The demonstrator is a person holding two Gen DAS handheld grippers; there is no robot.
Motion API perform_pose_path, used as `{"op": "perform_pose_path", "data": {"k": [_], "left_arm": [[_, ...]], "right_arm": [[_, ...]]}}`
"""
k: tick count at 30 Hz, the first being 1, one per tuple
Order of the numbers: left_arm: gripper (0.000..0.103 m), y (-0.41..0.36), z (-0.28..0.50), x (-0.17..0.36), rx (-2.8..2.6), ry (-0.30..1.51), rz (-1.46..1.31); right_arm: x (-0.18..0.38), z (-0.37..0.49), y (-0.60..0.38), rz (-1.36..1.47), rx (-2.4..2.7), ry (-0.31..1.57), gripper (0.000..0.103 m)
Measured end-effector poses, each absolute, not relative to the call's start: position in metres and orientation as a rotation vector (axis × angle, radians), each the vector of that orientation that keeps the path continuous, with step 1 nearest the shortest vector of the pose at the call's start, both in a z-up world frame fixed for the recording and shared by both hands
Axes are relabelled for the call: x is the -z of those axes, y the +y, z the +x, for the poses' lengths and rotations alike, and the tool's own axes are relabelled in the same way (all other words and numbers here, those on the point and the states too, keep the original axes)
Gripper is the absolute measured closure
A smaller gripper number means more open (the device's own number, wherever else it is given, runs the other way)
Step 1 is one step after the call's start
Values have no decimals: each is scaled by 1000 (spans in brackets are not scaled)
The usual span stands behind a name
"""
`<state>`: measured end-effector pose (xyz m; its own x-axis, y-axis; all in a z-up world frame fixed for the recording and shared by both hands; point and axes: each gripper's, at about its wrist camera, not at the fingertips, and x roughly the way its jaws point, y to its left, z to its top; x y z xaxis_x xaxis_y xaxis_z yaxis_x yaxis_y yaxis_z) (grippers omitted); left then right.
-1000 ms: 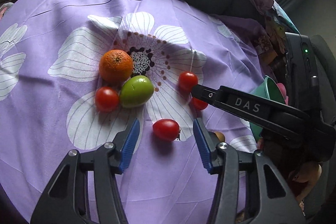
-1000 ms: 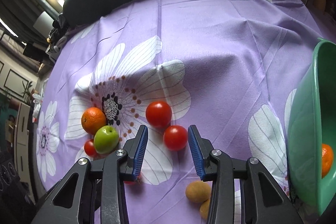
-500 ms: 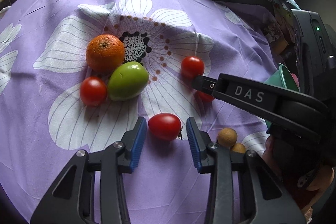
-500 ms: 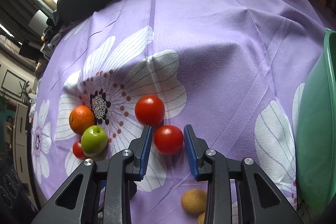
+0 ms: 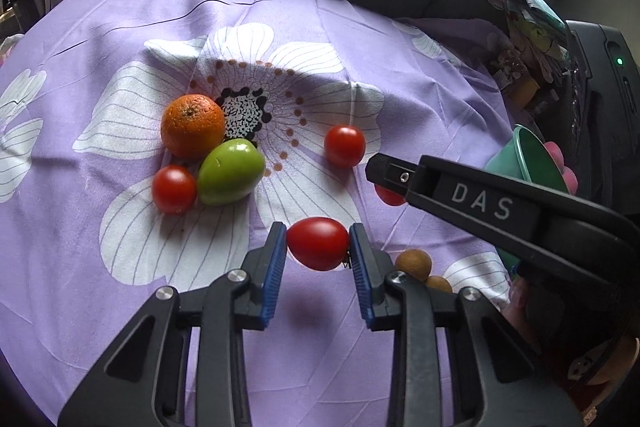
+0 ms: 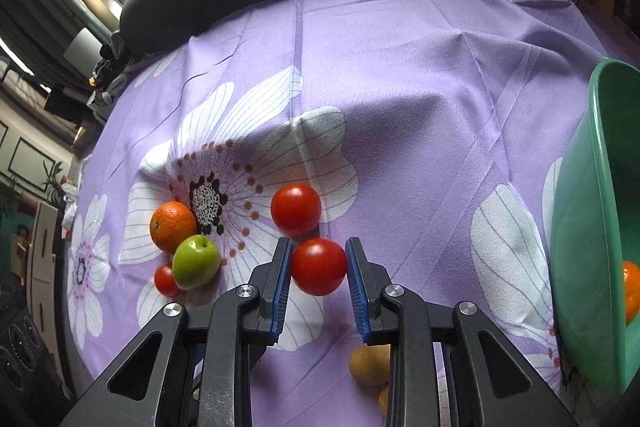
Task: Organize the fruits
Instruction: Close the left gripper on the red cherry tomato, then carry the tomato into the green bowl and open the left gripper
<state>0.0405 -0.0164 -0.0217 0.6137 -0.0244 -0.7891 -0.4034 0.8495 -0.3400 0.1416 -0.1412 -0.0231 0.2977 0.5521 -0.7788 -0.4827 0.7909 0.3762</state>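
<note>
**Both tongs on a tomato: the lift comes next**

You are at the grasp step, twice over. Your left tongs [image 5: 318, 247] have their blue pads against both ends of an oval tomato [image 5: 317, 243], pinching it low over the purple flowered cloth [image 5: 360, 39] that covers the counter. Your right tongs [image 6: 317, 265] are pinching a round tomato [image 6: 319, 265] the same way, pads on either side. Whether either fruit has left the cloth is hard to judge; the shadow under each suggests a slight lift, but I would not swear to it.

The next move calls for a steady raise, then a carry to the green bowl [image 6: 576, 227] at your right, which likely means taking turns so the two tongs do not cross. Keep the squeeze gentle: tomato skin is smooth and the flesh gives.

The right wrist view shows the bowl's inside, with an orange fruit [image 6: 631, 291] already lying in it; the left view catches only the bowl's rim behind the right tongs' arm. The left view shows the waiting group more plainly: an orange [image 5: 193, 125], a green apple [image 5: 231, 171] touching it, a small tomato [image 5: 174, 189] just beside the apple, and another tomato [image 5: 345, 146] well apart. Two small brown fruits [image 5: 414, 263] lie near the left tongs.
</note>
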Motion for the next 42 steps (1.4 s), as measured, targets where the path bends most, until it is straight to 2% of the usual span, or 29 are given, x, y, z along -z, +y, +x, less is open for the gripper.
{"op": "perform_pose_path", "data": {"k": [22, 32, 42], "left_arm": [[72, -75, 47, -47, -163, 686, -382], [72, -126, 83, -61, -26, 690, -306], [72, -171, 125, -51, 93, 756, -261]], "right_arm": [[-34, 117, -227, 292, -670, 838, 74], [-44, 127, -304, 427, -502, 758, 74], [-23, 145, -362, 523, -325, 783, 74]]}}
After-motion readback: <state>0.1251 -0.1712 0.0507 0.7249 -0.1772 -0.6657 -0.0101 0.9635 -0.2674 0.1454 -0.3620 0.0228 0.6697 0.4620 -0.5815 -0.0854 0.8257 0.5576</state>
